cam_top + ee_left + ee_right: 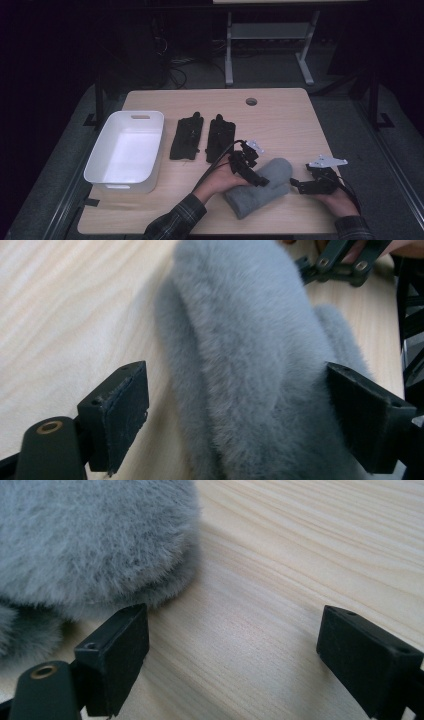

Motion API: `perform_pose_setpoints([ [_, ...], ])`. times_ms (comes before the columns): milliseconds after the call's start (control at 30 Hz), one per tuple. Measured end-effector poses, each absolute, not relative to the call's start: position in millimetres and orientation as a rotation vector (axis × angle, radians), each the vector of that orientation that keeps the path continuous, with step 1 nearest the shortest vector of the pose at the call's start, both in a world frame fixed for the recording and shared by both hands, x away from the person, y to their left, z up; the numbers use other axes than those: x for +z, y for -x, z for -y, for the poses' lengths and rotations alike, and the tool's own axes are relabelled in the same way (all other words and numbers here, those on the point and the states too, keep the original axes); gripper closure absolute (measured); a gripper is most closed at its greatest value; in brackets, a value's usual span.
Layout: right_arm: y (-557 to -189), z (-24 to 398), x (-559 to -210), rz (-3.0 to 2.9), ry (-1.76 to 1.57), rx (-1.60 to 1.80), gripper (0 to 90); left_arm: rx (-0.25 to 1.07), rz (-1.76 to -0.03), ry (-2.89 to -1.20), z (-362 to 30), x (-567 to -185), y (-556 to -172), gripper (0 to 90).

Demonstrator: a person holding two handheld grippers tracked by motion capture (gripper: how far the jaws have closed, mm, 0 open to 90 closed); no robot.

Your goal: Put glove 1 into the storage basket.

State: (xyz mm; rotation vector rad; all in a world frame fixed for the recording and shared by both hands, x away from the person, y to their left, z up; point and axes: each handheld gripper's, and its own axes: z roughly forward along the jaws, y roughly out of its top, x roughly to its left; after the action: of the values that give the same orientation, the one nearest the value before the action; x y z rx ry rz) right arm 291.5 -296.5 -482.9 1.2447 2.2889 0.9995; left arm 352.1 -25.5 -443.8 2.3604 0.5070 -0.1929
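A grey fluffy mitten-like piece (260, 189) lies on the wooden table near the front edge; its fur is also close up in the left gripper view (240, 330). My left gripper (257, 177) hovers over its middle, jaws spread wide around it (240, 415). The left pad (120, 405) stands clear of the fur, while the right pad (360, 415) sits at its edge. My right gripper (300, 186) rests just right of the grey piece, open over bare wood (240, 650), with the fur (90, 535) beside its left pad.
Two black gloves (186, 137) (220, 139) lie side by side at mid-table. A white bin (125, 150) stands at the left edge. A round cable hole (251, 101) is near the far edge. Bare wood (290, 130) stretches at the right rear.
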Motion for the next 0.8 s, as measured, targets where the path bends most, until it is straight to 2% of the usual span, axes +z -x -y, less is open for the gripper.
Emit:
perform_pose_setpoints([
  [367,-291.3,296.4,-482.9,-2.291,-1.243,1.000,13.4,-0.234,-0.516,-2.383,28.9,-457.2,-351.1,15.5],
  [500,-291.1,296.2,-482.8,-2.291,-1.244,1.000,13.4,-0.307,-0.512,-2.384,28.5,-458.0,-351.4,29.3],
  [800,-291.0,296.1,-482.9,-2.291,-1.245,0.999,13.4,-0.403,-0.500,-2.387,29.1,-460.1,-353.2,50.9],
])
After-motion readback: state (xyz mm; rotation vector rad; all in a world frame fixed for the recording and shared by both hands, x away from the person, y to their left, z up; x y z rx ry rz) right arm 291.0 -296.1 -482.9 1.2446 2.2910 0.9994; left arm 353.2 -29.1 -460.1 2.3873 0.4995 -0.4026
